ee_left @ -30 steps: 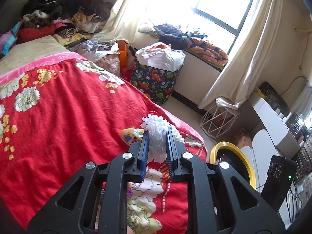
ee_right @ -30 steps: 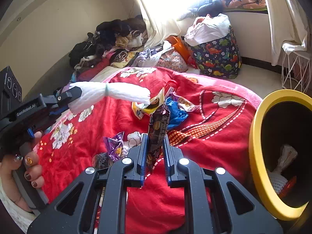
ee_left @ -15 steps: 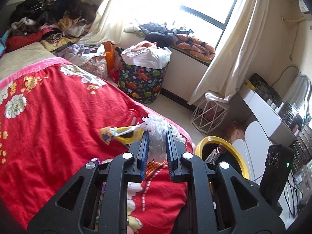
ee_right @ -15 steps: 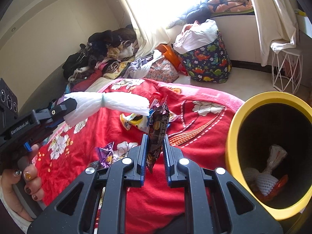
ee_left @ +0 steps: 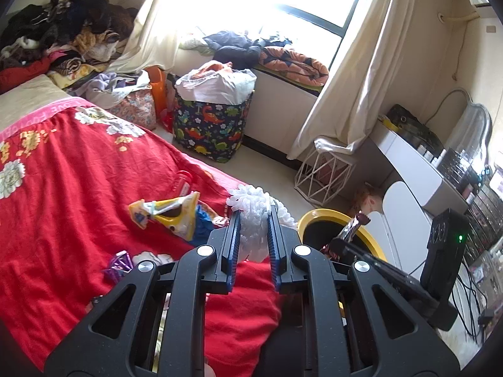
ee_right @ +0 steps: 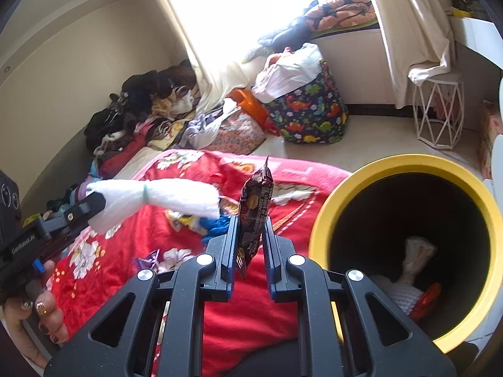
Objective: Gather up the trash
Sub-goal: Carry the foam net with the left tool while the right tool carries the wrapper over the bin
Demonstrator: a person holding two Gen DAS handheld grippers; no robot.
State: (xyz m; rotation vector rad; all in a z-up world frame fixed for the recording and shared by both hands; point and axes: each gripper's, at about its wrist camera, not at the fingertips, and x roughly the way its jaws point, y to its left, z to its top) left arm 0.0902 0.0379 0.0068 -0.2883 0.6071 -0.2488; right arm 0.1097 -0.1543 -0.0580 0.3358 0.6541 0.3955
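Observation:
My left gripper (ee_left: 254, 216) is shut on a white foam net sleeve (ee_left: 254, 216), held over the edge of the red flowered blanket (ee_left: 63, 194). From the right wrist view the same white foam net sleeve (ee_right: 169, 196) sticks out sideways from the left gripper (ee_right: 97, 202). My right gripper (ee_right: 250, 224) is shut on a dark brown snack wrapper (ee_right: 255, 207), standing upright just left of the yellow-rimmed bin (ee_right: 320, 220). The bin (ee_left: 314, 218) holds a white foam piece (ee_right: 415, 257) and something orange. A yellow wrapper (ee_left: 171, 215), a blue one (ee_left: 204, 223) and a purple one (ee_left: 119, 262) lie on the blanket.
A dinosaur-print basket (ee_left: 210, 125) full of laundry stands on the floor by the window. A white wire stand (ee_left: 320, 176) sits under the curtain. Clothes are piled at the bed's far end (ee_left: 63, 31). A desk with clutter (ee_left: 440, 163) is at right. A person's hand (ee_right: 37, 317) holds the left gripper.
Both grippers have swung toward the yellow bin with their loads; the bin now looms larger in the right wrist view and the right gripper's wrapper has come into the left wrist view.

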